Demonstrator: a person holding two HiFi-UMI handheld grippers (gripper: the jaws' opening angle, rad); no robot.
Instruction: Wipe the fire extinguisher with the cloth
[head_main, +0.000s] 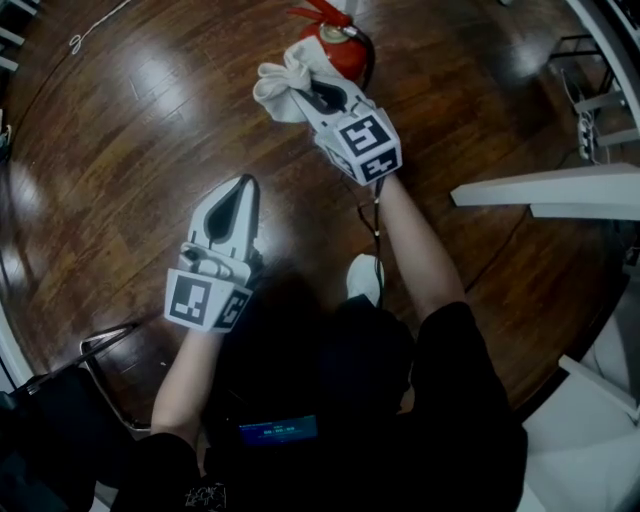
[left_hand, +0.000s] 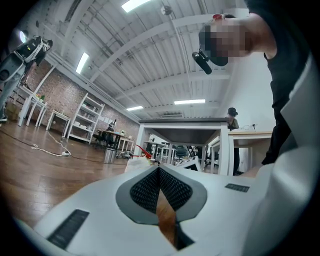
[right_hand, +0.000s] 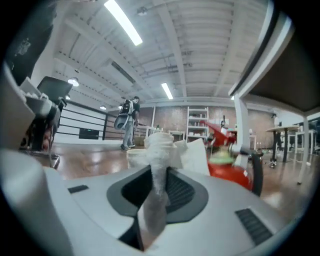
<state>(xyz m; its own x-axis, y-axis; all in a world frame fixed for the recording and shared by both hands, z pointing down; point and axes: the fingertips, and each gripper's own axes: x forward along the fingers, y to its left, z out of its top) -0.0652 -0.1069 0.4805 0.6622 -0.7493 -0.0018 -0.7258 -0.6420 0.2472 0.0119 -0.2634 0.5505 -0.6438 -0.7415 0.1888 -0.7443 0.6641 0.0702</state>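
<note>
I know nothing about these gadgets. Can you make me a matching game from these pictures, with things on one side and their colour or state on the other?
1 cloth
2 fire extinguisher
3 left gripper
4 floor

A shut, holding nothing
B brown wood
C white, pinched in the right gripper
D red, on the floor past the cloth

Pairs: 1-C, 2-D, 3-A, 4-B

Head view: the top edge cuts off the fire extinguisher (head_main: 343, 50); the cloth (head_main: 283, 82) and the right gripper (head_main: 312, 92) cover its near side. Right gripper view: the fire extinguisher appears blurred, its left part behind the cloth.
</note>
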